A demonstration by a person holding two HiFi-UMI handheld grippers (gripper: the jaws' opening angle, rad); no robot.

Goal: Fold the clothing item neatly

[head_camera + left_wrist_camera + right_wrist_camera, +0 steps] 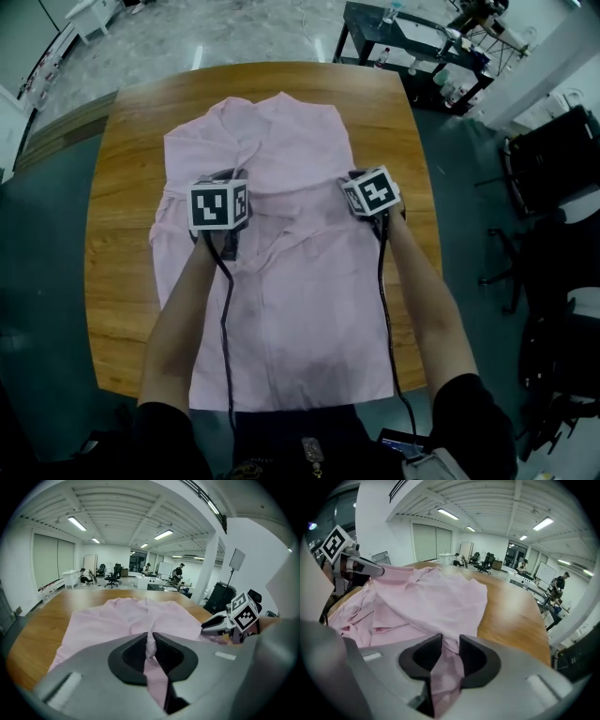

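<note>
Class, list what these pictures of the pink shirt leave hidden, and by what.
Left gripper view: the left tool's body hides the shirt's near part; distant people too small.
Right gripper view: the right tool's body hides the table's near edge.
Head view: marker cubes cover both tools' jaws.

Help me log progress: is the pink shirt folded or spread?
Mostly spread: the pink shirt lies along the wooden table; left tongs and right tongs pinch its middle.

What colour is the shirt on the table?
The shirt is plain pale pink; clearest in head view.
</note>
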